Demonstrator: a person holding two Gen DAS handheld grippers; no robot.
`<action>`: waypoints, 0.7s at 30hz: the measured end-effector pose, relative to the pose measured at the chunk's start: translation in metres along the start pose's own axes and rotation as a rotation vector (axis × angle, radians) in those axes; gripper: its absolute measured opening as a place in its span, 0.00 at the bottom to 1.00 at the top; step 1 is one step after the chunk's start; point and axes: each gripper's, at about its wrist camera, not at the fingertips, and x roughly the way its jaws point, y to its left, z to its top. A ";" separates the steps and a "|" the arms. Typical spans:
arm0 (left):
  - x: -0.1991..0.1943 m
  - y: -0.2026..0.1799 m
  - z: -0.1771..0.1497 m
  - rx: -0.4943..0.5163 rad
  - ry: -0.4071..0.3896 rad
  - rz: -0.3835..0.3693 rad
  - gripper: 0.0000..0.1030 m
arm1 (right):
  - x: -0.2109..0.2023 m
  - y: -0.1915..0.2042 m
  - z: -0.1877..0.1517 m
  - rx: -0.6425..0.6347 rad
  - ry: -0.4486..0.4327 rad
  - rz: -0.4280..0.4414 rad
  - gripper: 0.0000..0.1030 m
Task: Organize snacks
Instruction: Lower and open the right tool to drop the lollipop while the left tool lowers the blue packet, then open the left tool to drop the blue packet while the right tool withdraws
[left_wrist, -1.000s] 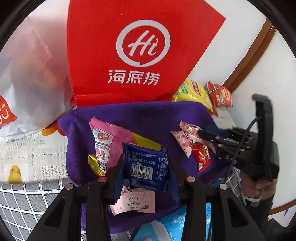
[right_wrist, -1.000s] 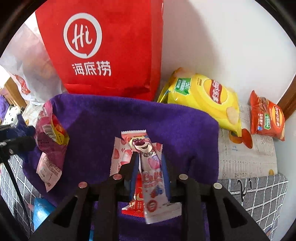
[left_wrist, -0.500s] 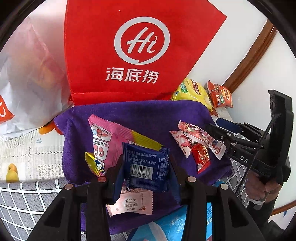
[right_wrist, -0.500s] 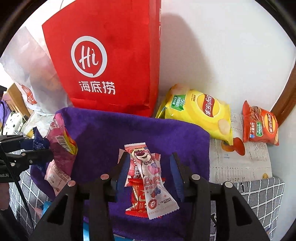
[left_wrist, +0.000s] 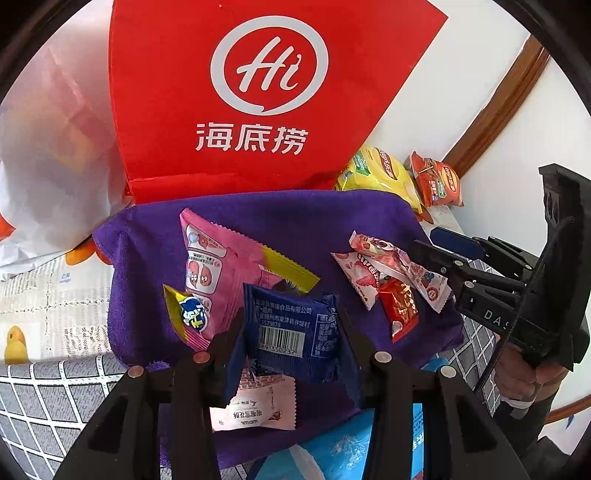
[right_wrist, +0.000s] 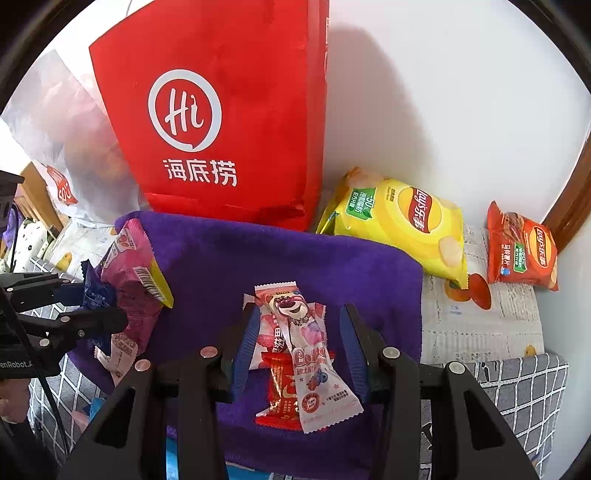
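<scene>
Your left gripper is clamped on a dark blue snack packet, its barcode side facing the camera, held just above the near part of the purple towel. Under and behind that packet, on the left part of the towel, lies a pink bag with a yellow edge, and a small pale pink sachet sits at the towel's near edge.

Your right gripper has its jaws standing apart, not pressing on anything. Between them, lying loose on the right part of the towel, are a white-and-pink candy wrapper with a bear face and a small red packet partly tucked under it. Neither pad touches the pile.

Behind the towel stands a red paper bag against the wall. To the right of the towel, off its edge, lie a yellow chip bag and, farther right, an orange chip bag. A white plastic bag slumps to the left of the red bag.
</scene>
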 end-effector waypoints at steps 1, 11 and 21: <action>-0.001 0.001 0.000 -0.003 0.001 0.000 0.41 | 0.000 0.000 0.000 0.000 0.001 -0.002 0.43; -0.007 0.003 0.002 0.003 -0.012 0.051 0.69 | 0.000 0.000 0.000 0.004 0.008 -0.007 0.43; -0.029 0.005 0.004 -0.010 -0.063 0.060 0.77 | -0.024 0.009 0.001 -0.004 -0.042 -0.018 0.51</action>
